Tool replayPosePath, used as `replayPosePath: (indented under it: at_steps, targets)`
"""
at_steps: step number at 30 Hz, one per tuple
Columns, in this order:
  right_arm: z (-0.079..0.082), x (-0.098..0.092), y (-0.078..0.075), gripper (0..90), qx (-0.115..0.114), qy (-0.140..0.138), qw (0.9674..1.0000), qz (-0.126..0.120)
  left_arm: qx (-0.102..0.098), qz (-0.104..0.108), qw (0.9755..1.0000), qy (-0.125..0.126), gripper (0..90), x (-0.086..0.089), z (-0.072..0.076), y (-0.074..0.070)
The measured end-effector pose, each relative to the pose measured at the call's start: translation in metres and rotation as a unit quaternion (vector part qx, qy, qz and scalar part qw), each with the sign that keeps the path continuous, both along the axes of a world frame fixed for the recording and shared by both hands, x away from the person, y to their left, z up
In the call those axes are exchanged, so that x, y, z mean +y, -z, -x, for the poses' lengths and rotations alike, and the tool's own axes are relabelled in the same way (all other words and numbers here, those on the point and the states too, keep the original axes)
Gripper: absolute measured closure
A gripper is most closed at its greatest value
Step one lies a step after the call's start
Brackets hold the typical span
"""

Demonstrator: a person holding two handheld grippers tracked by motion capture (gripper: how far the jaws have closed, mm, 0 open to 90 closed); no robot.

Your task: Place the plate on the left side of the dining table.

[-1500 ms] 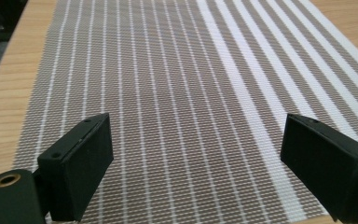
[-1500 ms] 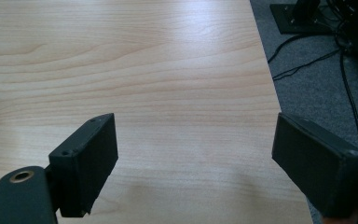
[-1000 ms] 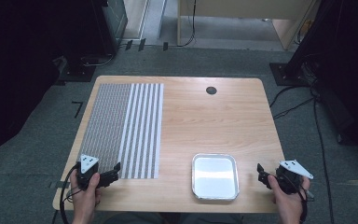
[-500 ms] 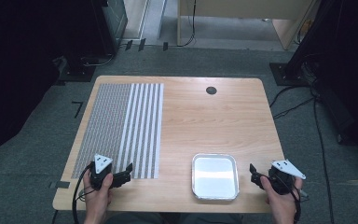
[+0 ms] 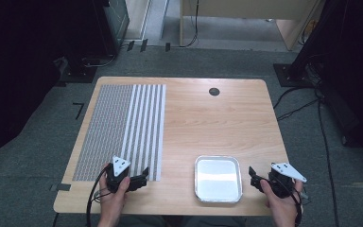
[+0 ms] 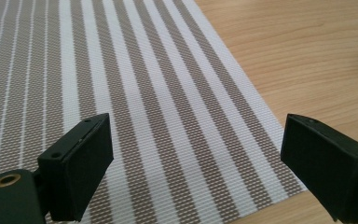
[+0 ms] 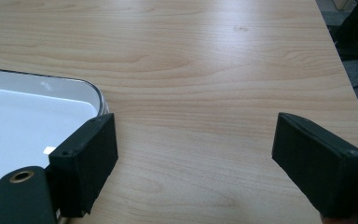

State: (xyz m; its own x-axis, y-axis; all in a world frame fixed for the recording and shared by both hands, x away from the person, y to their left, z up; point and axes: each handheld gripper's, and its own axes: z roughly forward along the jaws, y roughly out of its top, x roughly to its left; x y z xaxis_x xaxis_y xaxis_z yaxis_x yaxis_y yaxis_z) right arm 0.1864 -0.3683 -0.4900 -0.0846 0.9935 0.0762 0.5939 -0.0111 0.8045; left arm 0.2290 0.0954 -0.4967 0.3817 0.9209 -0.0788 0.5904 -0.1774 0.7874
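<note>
Where mat (image 6: 158,107) ends, left claw (image 6: 196,163) above

Ahead of the right tongs (image 7: 196,158), bare counter (image 5: 217,123) is lying open; a white tray (image 5: 218,178) is sitting just beside them. Beneath the left tongs (image 6: 196,168), a flat striped mat (image 6: 121,93) is blocking nothing.

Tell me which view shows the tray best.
The high view: the whole tray shows there, lying near the table's front edge, beside the right gripper. The right gripper view catches one rounded corner, next to a finger. The left gripper view looks at the striped mat.
</note>
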Motion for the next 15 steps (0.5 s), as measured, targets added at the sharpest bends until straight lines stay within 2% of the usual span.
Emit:
replayPosePath:
  at_steps: [4, 10, 15]
  targets:
    - [0.0, 0.002, 0.0, 14.3, 0.0, -0.003, 1.0, -0.002, 0.004, 0.014, 0.9999, 0.006, 9.2, -0.009, 0.0, -0.001]
    - [-0.001, 0.005, 0.001, 14.3, 0.001, -0.007, 1.0, 0.003, 0.001, 0.013, 0.9997, 0.021, 9.2, -0.025, -0.001, -0.002]
    - [-0.002, 0.007, 0.0, 14.4, -0.002, -0.007, 1.0, -0.002, -0.001, 0.014, 0.9993, 0.033, 9.2, -0.037, -0.002, -0.004]
